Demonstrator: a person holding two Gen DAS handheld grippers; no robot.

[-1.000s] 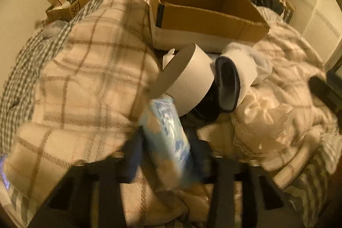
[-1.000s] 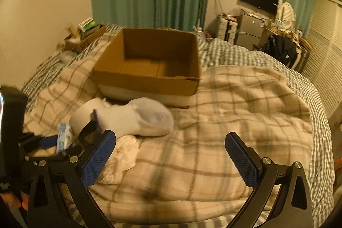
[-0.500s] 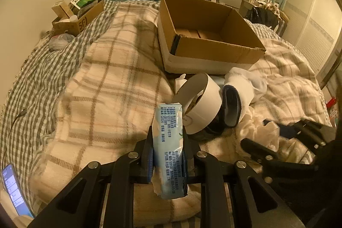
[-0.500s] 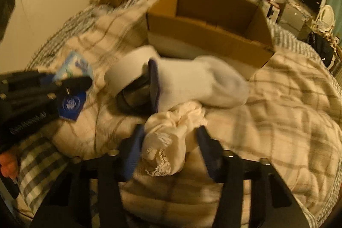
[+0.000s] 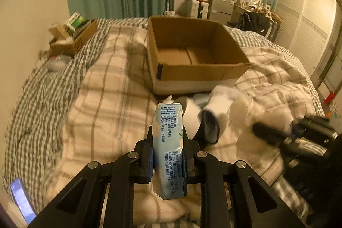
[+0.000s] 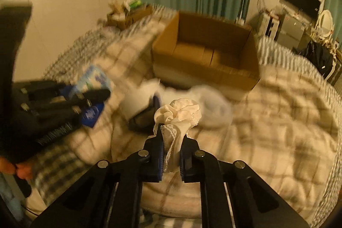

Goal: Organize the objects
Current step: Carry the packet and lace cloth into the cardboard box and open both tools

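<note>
My left gripper (image 5: 167, 155) is shut on a light blue tissue pack (image 5: 168, 142) and holds it upright above the bed; it also shows blurred in the right wrist view (image 6: 94, 80). My right gripper (image 6: 172, 153) is shut on a cream lace-edged cloth (image 6: 178, 115), lifted off the blanket. An open, empty cardboard box (image 5: 192, 52) sits on the bed ahead, also in the right wrist view (image 6: 205, 52). A white tape roll (image 5: 191, 119) and a white sock with a dark cuff (image 5: 215, 106) lie just before the box.
The plaid blanket (image 5: 106, 99) covers the bed. A small cardboard box of items (image 5: 72, 35) stands at the far left by the wall. A lit phone (image 5: 21, 196) lies at the bed's near left edge. Green curtains, a TV and furniture are behind.
My right gripper closed on the cream cloth and lifted it. My left gripper rose and pulled back with the tissue pack, so the box interior now shows.
</note>
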